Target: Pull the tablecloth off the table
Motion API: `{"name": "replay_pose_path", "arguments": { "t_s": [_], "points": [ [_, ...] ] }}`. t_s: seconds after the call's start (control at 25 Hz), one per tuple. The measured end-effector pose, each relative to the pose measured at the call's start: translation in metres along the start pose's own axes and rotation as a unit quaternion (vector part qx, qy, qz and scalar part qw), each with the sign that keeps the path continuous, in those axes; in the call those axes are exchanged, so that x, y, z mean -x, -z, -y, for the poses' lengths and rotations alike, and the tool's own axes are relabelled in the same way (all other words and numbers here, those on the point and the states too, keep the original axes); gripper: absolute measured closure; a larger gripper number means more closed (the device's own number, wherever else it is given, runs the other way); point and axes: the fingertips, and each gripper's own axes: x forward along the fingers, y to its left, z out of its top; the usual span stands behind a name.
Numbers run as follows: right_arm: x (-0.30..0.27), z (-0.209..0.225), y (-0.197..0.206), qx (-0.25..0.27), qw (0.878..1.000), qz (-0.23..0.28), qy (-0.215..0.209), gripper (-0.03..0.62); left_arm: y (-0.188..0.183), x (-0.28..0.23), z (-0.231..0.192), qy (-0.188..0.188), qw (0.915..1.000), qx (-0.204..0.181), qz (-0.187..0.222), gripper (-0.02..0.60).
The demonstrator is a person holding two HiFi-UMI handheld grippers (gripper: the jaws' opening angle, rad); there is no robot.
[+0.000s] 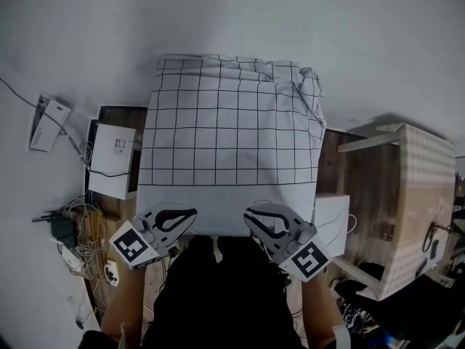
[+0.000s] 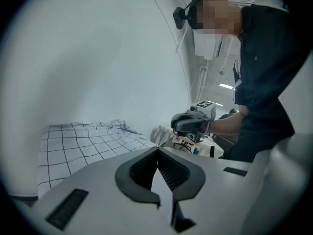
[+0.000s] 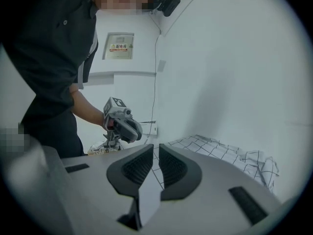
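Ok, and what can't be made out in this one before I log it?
Table: head view, wholly covered by the tablecloth.
Tablecloth's near corners: head view, behind the left gripper and right gripper.
Wall notice: right gripper view, print too small.
Floor cables: head view, tangled, too small to trace.

A small white box (image 1: 49,124) with a wire lies far to the left, a white sheet (image 1: 112,150) rests on a dark board, messy wires (image 1: 81,237) pile up below it, and a pale wooden stand (image 1: 421,187) is on the right.

Checked tablecloth (image 1: 229,133) covering hidden table
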Motion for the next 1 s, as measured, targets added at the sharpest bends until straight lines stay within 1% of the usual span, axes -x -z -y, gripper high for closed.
{"name": "replay_pose_path", "arguments": {
  "t_s": [0.2, 0.28, 0.4, 0.56, 0.6, 0.68, 0.76, 0.92, 1.0],
  "points": [
    [-0.002, 0.053, 0.012, -0.010, 0.999, 0.030, -0.030, 0.571, -0.010, -0.021, -0.027, -0.039, 0.9983, -0.009, -0.041, 0.568],
    [-0.008, 0.075, 0.022, -0.014, 0.999, 0.030, -0.037, 0.571, -0.011, -0.033, -0.042, -0.051, 0.9968, -0.022, -0.058, 0.568],
    [-0.019, 0.100, 0.034, -0.003, 0.998, 0.027, -0.051, 0.569, -0.009, -0.051, -0.061, -0.054, 0.9924, -0.050, -0.098, 0.565],
    [-0.036, 0.127, 0.045, -0.003, 0.998, 0.021, -0.060, 0.565, -0.010, -0.073, -0.087, -0.050, 0.9854, -0.093, -0.133, 0.537],
    [-0.041, 0.131, 0.048, -0.005, 0.998, 0.018, -0.061, 0.546, -0.009, -0.077, -0.093, -0.045, 0.9835, -0.101, -0.143, 0.526],
    [-0.052, 0.140, 0.053, -0.004, 0.998, 0.008, -0.062, 0.460, -0.004, -0.084, -0.106, -0.035, 0.9808, -0.109, -0.158, 0.499],
    [-0.063, 0.147, 0.059, -0.001, 0.998, -0.004, -0.063, 0.457, 0.002, -0.091, -0.120, -0.029, 0.9796, -0.114, -0.163, 0.491],
    [-0.084, 0.153, 0.074, 0.001, 0.997, -0.039, -0.064, 0.387, 0.017, -0.102, -0.145, -0.010, 0.9779, -0.117, -0.173, 0.450],
    [-0.094, 0.154, 0.081, 0.003, 0.996, -0.050, -0.068, 0.366, 0.024, -0.106, -0.154, -0.001, 0.9776, -0.113, -0.177, 0.442]
  ]
}}
